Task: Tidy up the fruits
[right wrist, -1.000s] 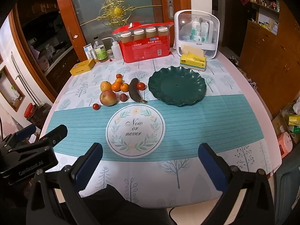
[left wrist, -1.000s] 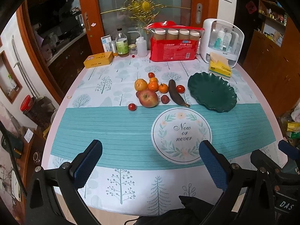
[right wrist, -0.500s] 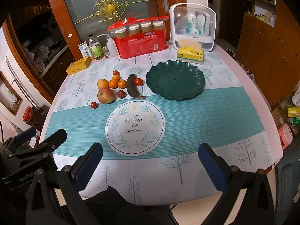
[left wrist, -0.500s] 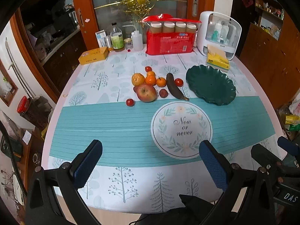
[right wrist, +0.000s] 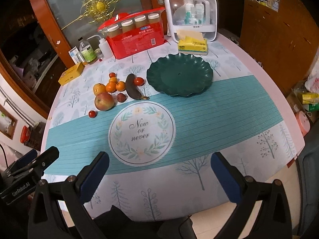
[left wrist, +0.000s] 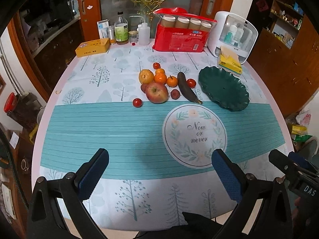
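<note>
Tablecloth (left wrist: 83,123): fruits (left wrist: 157,91) well beyond both parted, empty tongs (left wrist: 159,171) (right wrist: 159,171).

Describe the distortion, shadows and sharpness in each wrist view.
Left wrist view: fisheye bends the table edge; dark corners; gripper shadow falls on the cloth near the left gripper; the apple is sharp. Right wrist view: same curvature, slightly tilted; green plate is crisp, without glare.

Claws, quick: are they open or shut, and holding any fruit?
Left claw: open, holding nothing.
Right claw: open, holding nothing.
</note>
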